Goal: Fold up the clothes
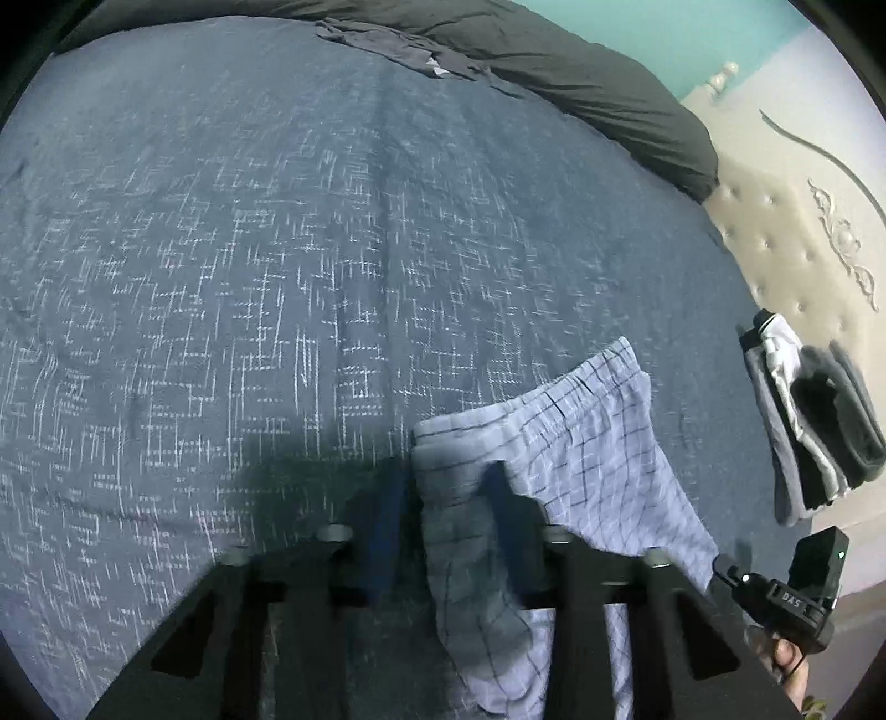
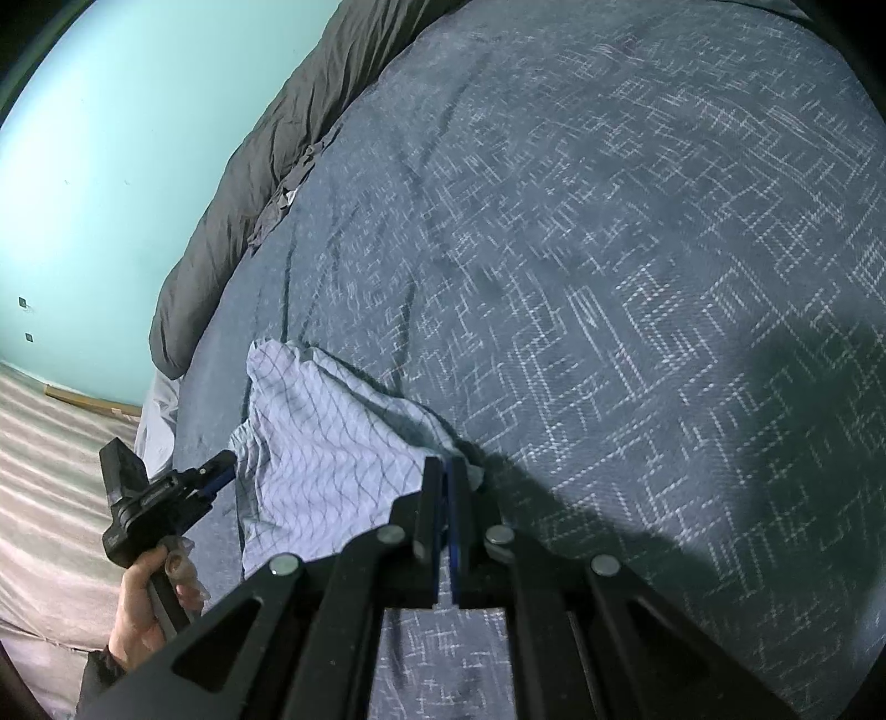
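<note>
A light blue checked garment (image 1: 581, 443) with an elastic waistband lies on the blue patterned bedspread (image 1: 277, 249). My left gripper (image 1: 451, 487) has its jaws wide apart, and a fold of the checked garment hangs between them. In the right wrist view the same garment (image 2: 326, 443) lies bunched near the bed edge. My right gripper (image 2: 446, 471) is shut on a corner of it. The other hand-held gripper shows at the left of that view (image 2: 160, 498) and at the lower right of the left wrist view (image 1: 786, 592).
A stack of folded dark and white clothes (image 1: 814, 426) sits at the bed's right edge by a cream tufted headboard (image 1: 786, 238). A dark grey duvet (image 1: 581, 72) and a crumpled dark garment (image 1: 410, 50) lie along the far side. A turquoise wall (image 2: 111, 166) is beyond.
</note>
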`<state>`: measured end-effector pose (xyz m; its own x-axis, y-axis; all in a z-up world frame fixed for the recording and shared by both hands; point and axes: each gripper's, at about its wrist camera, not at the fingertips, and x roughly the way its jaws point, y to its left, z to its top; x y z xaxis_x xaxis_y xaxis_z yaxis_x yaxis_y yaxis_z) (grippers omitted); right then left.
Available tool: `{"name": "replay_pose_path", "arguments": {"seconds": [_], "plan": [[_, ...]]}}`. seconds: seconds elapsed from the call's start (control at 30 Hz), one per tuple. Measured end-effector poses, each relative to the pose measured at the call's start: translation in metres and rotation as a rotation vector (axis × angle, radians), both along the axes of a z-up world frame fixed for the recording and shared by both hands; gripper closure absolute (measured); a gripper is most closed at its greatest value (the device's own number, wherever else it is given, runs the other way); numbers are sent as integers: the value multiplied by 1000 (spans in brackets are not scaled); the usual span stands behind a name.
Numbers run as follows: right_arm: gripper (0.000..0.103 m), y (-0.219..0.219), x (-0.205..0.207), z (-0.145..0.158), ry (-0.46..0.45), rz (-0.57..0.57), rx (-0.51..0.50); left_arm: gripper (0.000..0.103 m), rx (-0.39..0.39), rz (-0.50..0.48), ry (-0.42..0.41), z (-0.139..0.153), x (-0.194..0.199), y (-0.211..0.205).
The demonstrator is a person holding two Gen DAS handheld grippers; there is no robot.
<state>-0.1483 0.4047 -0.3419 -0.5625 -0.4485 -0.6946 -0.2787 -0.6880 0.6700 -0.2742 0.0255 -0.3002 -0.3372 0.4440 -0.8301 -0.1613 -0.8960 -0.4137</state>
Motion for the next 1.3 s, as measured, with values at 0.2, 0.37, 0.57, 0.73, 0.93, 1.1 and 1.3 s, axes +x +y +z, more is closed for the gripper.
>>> {"name": "replay_pose_path", "arguments": {"seconds": [0.2, 0.37, 0.57, 0.73, 0.93, 1.1, 1.3], "plan": [[102, 4, 3, -2, -6, -2, 9, 96, -30, 28, 22, 3, -11, -4], [102, 9, 6, -6, -19, -21, 22, 97, -42, 31, 30, 6, -14, -4], [102, 12, 9, -7, -29, -34, 7, 96, -61, 10, 22, 4, -12, 4], [100, 18, 12, -5, -29, -53, -20, 94, -73, 0, 41, 8, -8, 5], [99, 27, 18, -2, -15, -88, -50, 93, -144, -38, 93, 15, 6, 7], [98, 36, 21, 7, 33, -116, -75, 93, -142, -29, 108, 20, 17, -4], [98, 2, -3, 21, 109, 49, -99, 92, -151, -64, 109, 21, 31, 1]]}}
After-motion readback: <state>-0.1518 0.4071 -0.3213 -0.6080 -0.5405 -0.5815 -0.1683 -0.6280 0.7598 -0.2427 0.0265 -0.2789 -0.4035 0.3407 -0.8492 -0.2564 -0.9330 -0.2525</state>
